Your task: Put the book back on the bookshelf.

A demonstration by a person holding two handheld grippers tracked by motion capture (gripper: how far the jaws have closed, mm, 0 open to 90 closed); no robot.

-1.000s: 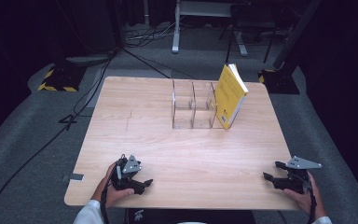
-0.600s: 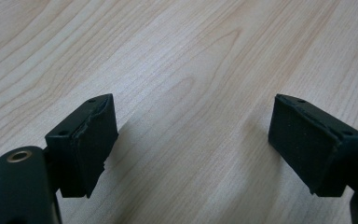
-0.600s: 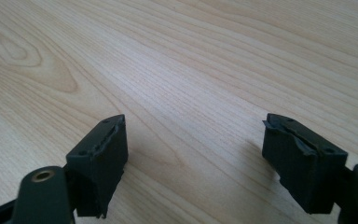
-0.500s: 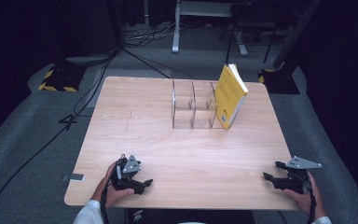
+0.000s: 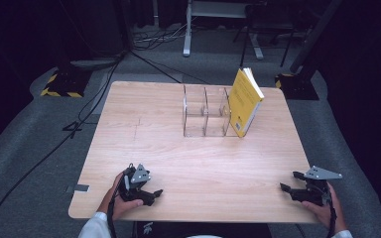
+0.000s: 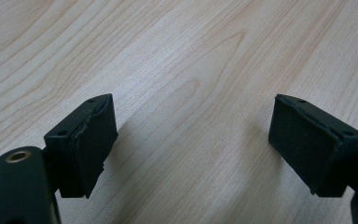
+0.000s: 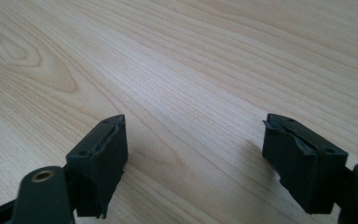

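The left gripper (image 5: 151, 192) is resting at the table's (image 5: 144, 129) near edge, jaws gaping wide and empty. The yellow book (image 5: 244, 101) is leaning upright against the clear organizer (image 5: 206, 111), far ahead. The right gripper (image 5: 286, 188), equally open and empty, is sitting nearer.

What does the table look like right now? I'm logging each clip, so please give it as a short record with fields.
surface: wooden table
left tool: open, held low at the near left edge, nothing between its jaws
right tool: open, held low at the near right edge, nothing between its jaws
yellow book: on end at the far side, tilted, against the right end of the clear organiser
clear organiser: compartments look empty
contact: neither tool touches the book or the organiser
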